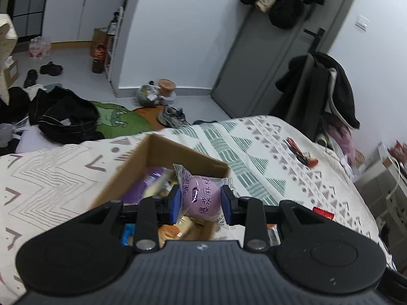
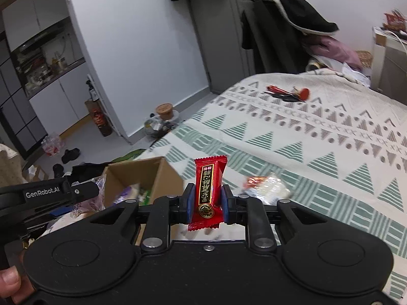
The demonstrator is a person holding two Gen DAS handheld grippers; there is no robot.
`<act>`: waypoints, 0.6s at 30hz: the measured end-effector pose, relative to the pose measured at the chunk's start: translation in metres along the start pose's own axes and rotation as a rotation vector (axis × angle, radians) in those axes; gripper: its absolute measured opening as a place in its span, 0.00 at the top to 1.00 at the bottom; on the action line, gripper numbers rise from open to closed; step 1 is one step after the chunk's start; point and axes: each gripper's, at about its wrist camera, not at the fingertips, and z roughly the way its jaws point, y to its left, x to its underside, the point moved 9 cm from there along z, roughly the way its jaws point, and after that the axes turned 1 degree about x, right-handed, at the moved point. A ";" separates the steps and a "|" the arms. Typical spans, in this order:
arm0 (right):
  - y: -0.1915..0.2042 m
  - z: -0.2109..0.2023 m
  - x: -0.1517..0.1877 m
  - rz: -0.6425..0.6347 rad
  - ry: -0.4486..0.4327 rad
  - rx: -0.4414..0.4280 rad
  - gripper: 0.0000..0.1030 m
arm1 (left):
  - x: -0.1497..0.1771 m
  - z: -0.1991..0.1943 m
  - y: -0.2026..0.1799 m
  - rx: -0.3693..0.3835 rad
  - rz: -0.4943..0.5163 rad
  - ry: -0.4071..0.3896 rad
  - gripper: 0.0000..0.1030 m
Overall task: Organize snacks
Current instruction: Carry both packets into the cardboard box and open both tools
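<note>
My left gripper (image 1: pixel 201 204) is shut on a round purple mochi snack in a clear wrapper (image 1: pixel 201 197), held above the right side of an open cardboard box (image 1: pixel 175 150) that lies on the bed and holds several snack packs. My right gripper (image 2: pixel 206 203) is shut on a red bar-shaped snack packet (image 2: pixel 209 188), held upright to the right of the same cardboard box (image 2: pixel 142 172). The left gripper's body (image 2: pixel 51 193) shows at the left edge of the right wrist view, over the box.
A clear-wrapped snack (image 2: pixel 267 188) lies on the patterned bedspread (image 2: pixel 318 127) right of my right gripper; a small red packet (image 1: pixel 323 213) lies by the left one. Red-handled tools (image 2: pixel 287 92) rest farther up the bed. Clothes, shoes and bags cover the floor (image 1: pixel 66 117).
</note>
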 end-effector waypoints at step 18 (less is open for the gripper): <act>0.077 0.024 0.009 -0.054 0.050 -0.087 0.80 | -0.009 0.013 0.049 -0.025 -0.137 0.067 0.60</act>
